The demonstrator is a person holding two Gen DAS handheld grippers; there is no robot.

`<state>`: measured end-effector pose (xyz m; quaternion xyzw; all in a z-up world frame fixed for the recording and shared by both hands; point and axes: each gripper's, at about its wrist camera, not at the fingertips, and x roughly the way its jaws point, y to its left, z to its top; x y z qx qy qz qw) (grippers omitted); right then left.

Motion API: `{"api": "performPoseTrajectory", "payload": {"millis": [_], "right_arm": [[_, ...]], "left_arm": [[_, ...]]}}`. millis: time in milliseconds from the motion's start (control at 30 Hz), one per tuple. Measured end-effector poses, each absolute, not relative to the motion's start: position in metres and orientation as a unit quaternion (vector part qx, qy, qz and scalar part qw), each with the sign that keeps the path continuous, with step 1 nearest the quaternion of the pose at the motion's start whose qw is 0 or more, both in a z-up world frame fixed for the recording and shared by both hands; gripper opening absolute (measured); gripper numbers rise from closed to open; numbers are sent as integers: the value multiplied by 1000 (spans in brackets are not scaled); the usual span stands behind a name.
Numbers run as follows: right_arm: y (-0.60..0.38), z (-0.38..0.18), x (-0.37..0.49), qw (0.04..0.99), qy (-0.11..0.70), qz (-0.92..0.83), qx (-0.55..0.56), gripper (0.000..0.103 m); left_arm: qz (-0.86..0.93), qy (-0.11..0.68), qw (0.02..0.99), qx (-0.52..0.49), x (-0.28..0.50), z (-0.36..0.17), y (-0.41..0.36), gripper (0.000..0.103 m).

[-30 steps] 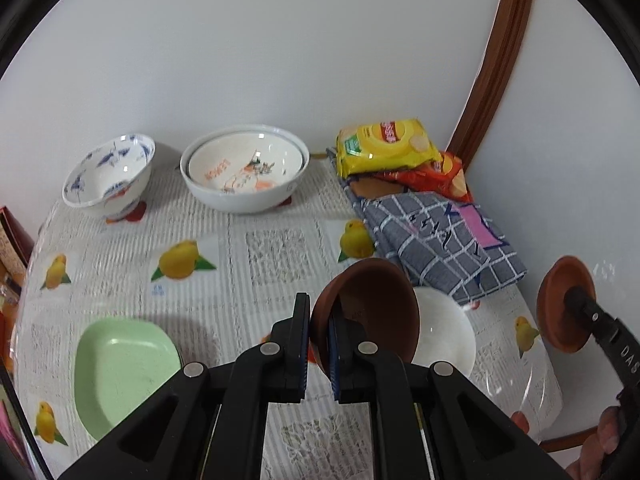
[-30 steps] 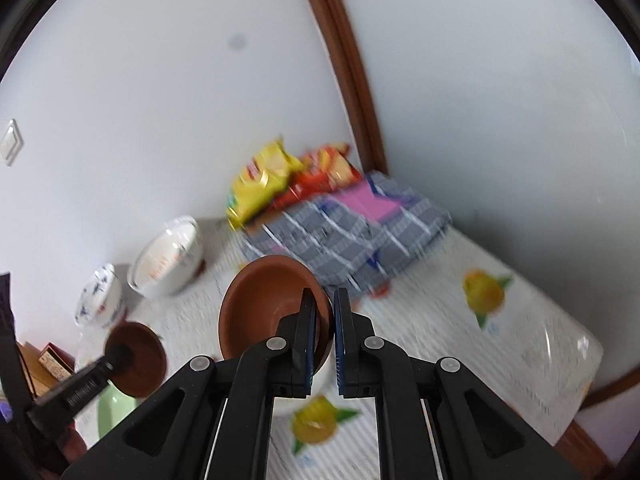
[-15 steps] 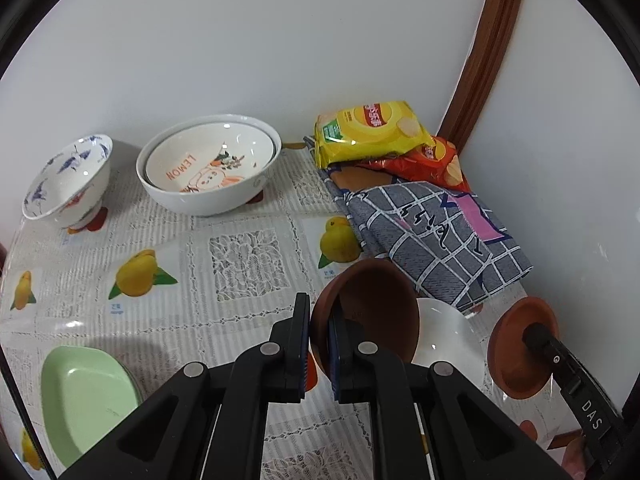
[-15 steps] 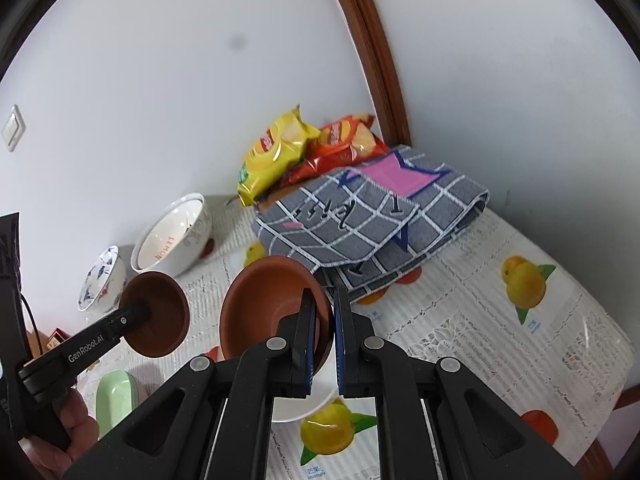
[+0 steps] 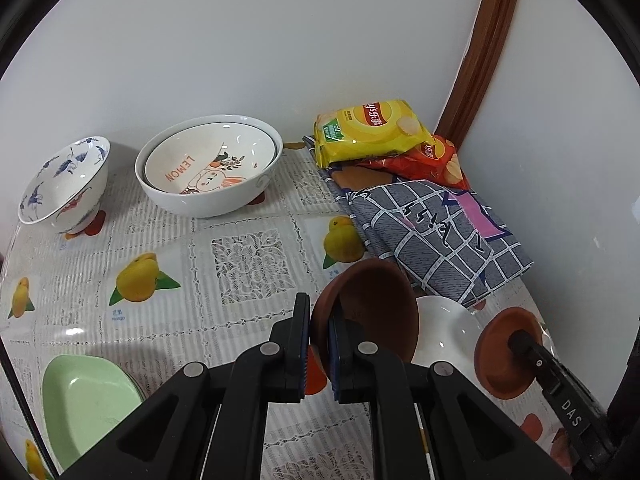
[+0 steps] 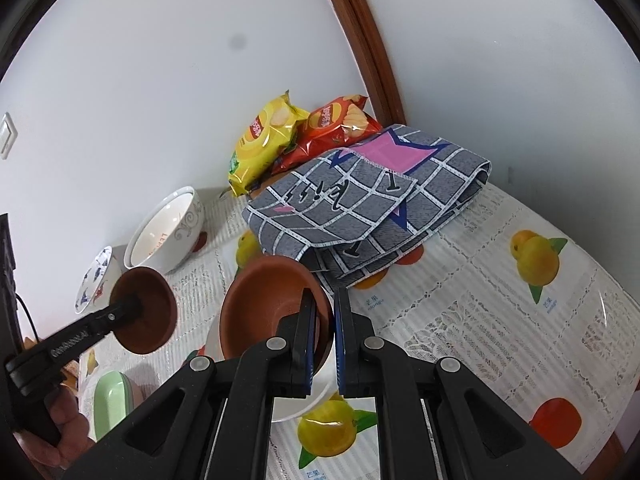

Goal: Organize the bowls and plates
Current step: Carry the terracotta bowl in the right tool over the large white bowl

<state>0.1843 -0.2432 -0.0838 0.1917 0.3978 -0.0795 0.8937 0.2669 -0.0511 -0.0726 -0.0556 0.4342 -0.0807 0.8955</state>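
Note:
My left gripper [image 5: 319, 322] is shut on the rim of a brown clay bowl [image 5: 372, 308], held tilted above the table. My right gripper [image 6: 324, 320] is shut on the rim of a second brown clay bowl [image 6: 268, 304], held over a white bowl [image 6: 316, 396] on the table. The white bowl also shows in the left wrist view [image 5: 448, 332], with the right gripper's brown bowl [image 5: 500, 356] beside it. The left gripper's bowl shows in the right wrist view [image 6: 148, 316]. A large white "LEMON" bowl [image 5: 208, 168] and a blue-patterned bowl [image 5: 64, 184] stand at the back. A green dish [image 5: 84, 404] lies front left.
A folded grey checked cloth [image 5: 440, 232] lies at the back right, with yellow [image 5: 368, 128] and red [image 5: 432, 160] chip bags behind it against the wall. The table [image 5: 240, 248] has a lace and fruit-print cover. A brown door frame [image 6: 360, 40] rises in the corner.
Both grippers with their brown bowls moved closer together. The right gripper's bowl came down over the white bowl. The left view shifted slightly left.

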Motion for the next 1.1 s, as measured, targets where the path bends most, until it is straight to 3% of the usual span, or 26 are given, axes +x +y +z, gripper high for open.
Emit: {"api": "performPoseTrajectory", "payload": {"millis": [1100], "right_arm": [[-194,-128,214,882,459,-90,60,9]], "left_arm": [[-85,431,896,-64,264,-65,-44,8]]}}
